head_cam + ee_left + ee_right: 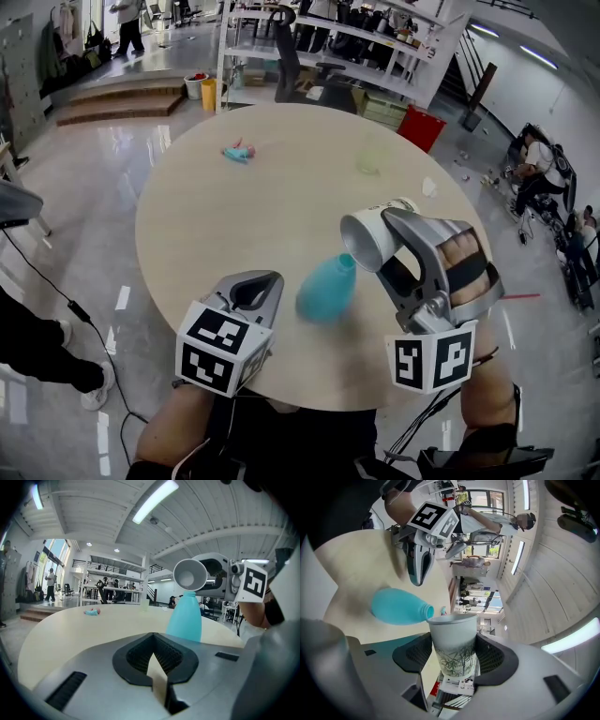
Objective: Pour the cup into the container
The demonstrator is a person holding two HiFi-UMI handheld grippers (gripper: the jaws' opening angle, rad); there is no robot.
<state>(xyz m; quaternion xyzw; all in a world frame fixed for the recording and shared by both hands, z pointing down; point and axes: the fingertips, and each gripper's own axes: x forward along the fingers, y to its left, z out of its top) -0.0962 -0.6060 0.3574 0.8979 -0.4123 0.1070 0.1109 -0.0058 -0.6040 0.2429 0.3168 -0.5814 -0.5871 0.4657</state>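
A teal bottle [328,289] stands upright on the round beige table [234,225], its open neck at the top. My right gripper [394,234] is shut on a white paper cup [368,240] with a bamboo print. The cup is tipped on its side, its mouth right above the bottle's neck. In the right gripper view the cup [452,641] sits between the pads [493,654] with its rim beside the bottle [396,606] mouth. My left gripper [255,289] is shut on nothing, low over the table just left of the bottle [185,618]. From there the tilted cup [190,573] shows over the neck.
A small pink and teal toy [239,152] lies at the far left of the table. A pale translucent cup [368,159] stands at the far right. Beyond the table are metal shelving, a red bin [422,127] and people seated at the right.
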